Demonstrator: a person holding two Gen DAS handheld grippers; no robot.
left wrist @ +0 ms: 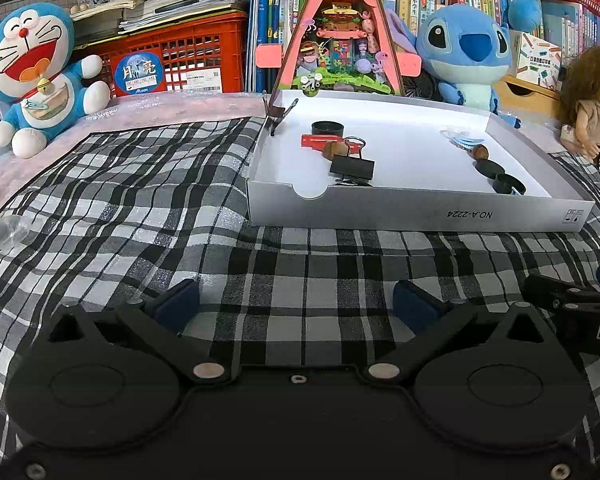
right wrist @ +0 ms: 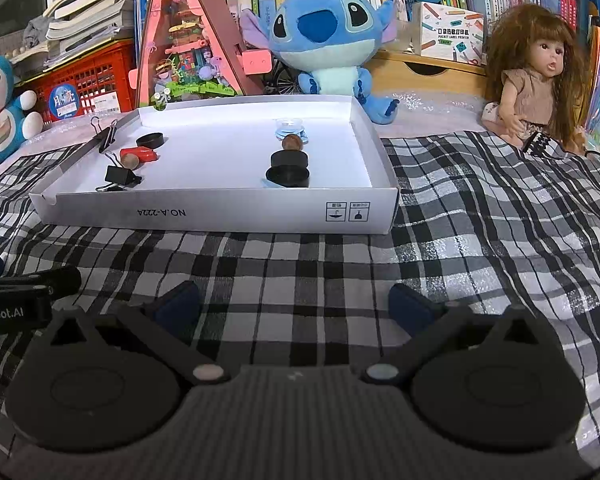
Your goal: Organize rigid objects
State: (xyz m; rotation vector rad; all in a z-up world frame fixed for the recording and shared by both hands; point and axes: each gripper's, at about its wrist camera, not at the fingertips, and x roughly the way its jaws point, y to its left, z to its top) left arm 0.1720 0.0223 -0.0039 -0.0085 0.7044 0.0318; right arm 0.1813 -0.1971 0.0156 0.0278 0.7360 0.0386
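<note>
Both grippers hover low over the plaid cloth (right wrist: pixel 480 216), just in front of the white tray (left wrist: pixel 416 210), near side. L gripper (left wrist: pixel 296 304): fingers spread wide, nothing between. R gripper (right wrist: pixel 294 304): same, spread and empty.

All the small stuff sits in the tray, none on the cloth near the grippers. Left half of tray: black cap (left wrist: pixel 327 128) toward the far wall, red bar (left wrist: pixel 320 142) just in front of it, a nut (left wrist: pixel 335 149) touching the bar, then a binder clip (left wrist: pixel 352 168) nearest the front wall. A 2nd clip (right wrist: pixel 107 136) is clamped on the tray's left wall. Right half: clear/blue piece (right wrist: pixel 290 128) at the back, 2nd nut (right wrist: pixel 292 143), two black discs (right wrist: pixel 288 168) in a line toward the front wall.

Orientation: red bar's long axis runs roughly parallel to the front wall, left-right. The loose clip's spine also lies about parallel to that wall; wire handles stick out fore and aft, I think. Right-hand items line up back-to-front.

Risks, imo:
- Nuts are round, likely to roll if nudged; the left one leans on the bar, so lifting the bar could send it off.
- Front wall is in the way; a low approach could catch it and shove the tray across the soft cloth.
- Clip handles are springy wire, a pinch there may slip; the body is safer.
- Left group is tight, so wide fingers could bump neighbours.
</note>
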